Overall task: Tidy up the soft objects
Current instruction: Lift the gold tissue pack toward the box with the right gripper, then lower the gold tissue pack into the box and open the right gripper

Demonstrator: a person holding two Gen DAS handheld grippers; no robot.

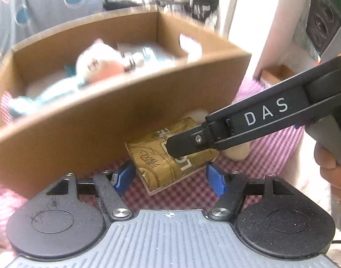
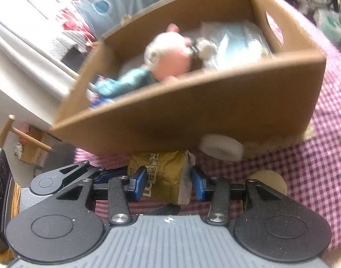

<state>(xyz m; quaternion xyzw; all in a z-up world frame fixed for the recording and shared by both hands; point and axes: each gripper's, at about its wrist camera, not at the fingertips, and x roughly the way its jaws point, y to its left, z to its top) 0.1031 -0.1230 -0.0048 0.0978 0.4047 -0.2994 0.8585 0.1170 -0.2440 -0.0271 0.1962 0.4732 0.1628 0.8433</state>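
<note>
The gold tissue pack [image 2: 161, 178] lies on the checked cloth [image 2: 315, 167] against the cardboard box's [image 2: 192, 116] near wall. The right gripper [image 2: 168, 184] clamps its sides (soft, light, probably slippery wrap); the left gripper [image 1: 170, 178] stands open, empty.

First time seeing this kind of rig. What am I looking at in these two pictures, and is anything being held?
No robot: a person holds two handheld grippers, each with a camera looking along its blue-padded fingers. One picture is from the left gripper, open, near a gold packet. The other is from the right gripper, whose pads pinch that packet. Behind it, on a pink checked cloth, stands a cardboard box containing a plush toy.
</note>
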